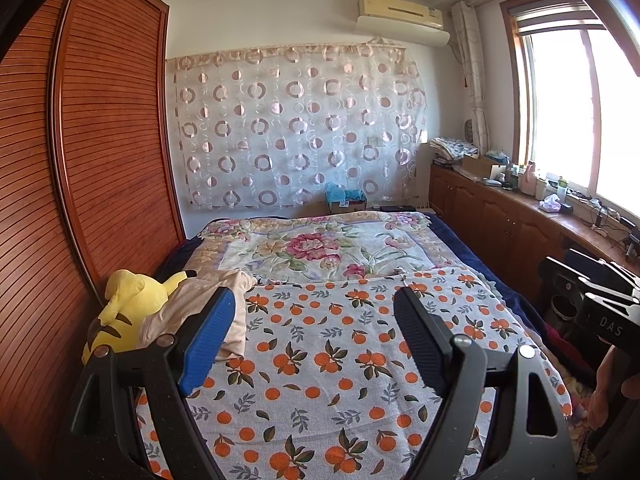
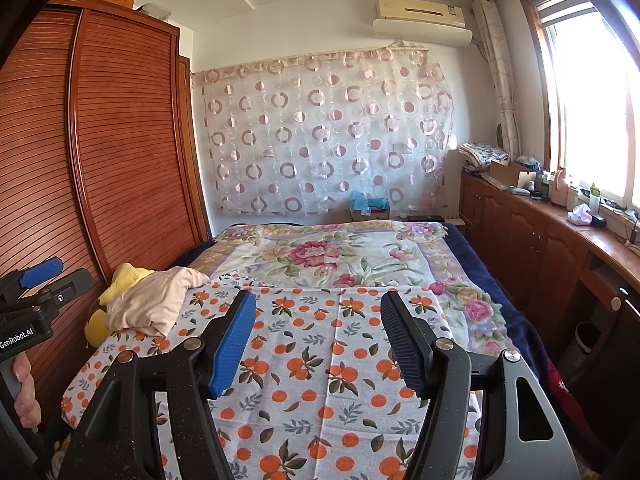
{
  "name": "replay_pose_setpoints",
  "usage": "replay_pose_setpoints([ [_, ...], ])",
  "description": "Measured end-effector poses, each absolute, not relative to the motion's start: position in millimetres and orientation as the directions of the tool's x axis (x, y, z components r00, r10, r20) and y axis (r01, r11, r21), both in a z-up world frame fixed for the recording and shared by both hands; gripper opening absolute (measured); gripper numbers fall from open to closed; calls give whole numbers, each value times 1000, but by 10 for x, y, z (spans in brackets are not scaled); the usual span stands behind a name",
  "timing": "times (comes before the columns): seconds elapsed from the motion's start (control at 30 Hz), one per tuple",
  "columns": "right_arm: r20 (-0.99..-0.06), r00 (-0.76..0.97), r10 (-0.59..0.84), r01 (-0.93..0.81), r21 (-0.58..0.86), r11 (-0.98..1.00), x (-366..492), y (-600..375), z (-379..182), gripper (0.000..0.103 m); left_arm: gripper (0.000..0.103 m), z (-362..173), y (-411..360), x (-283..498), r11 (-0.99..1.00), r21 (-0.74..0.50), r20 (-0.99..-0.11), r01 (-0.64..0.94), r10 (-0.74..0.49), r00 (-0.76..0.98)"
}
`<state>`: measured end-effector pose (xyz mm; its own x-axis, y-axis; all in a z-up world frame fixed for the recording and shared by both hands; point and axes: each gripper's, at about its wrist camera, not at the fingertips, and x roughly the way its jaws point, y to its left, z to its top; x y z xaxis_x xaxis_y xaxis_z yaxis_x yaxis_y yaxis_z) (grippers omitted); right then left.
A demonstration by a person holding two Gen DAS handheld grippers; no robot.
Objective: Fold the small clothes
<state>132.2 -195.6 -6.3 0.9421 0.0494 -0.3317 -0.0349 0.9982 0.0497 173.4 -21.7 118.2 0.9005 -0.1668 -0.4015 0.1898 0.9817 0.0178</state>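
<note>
A crumpled beige garment (image 1: 236, 320) (image 2: 156, 300) lies at the left edge of the bed, partly draped over a yellow plush toy (image 1: 128, 304) (image 2: 124, 276). It rests on a white cloth printed with oranges (image 1: 320, 360) (image 2: 320, 360), spread flat over the near half of the bed. My left gripper (image 1: 314, 300) hovers open above that cloth, its blue left pad just in front of the garment and not touching it. My right gripper (image 2: 319, 300) also stands open over the cloth, to the right of the garment, with nothing between its fingers.
A slatted wooden wardrobe (image 1: 100, 160) runs close along the bed's left side. A floral blanket (image 1: 320, 248) covers the far half of the bed. Low wooden cabinets (image 2: 540, 248) with clutter on top line the right wall under the window. A hand (image 1: 604, 392) shows at the right edge.
</note>
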Motion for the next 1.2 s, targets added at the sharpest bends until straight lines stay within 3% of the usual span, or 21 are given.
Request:
replay_pose_setpoints([
  [1.2, -320, 946, 48, -35, 46, 998, 1279, -2080, -25, 67, 82, 1171, -184, 1729, 982, 18, -396, 189, -167, 903],
])
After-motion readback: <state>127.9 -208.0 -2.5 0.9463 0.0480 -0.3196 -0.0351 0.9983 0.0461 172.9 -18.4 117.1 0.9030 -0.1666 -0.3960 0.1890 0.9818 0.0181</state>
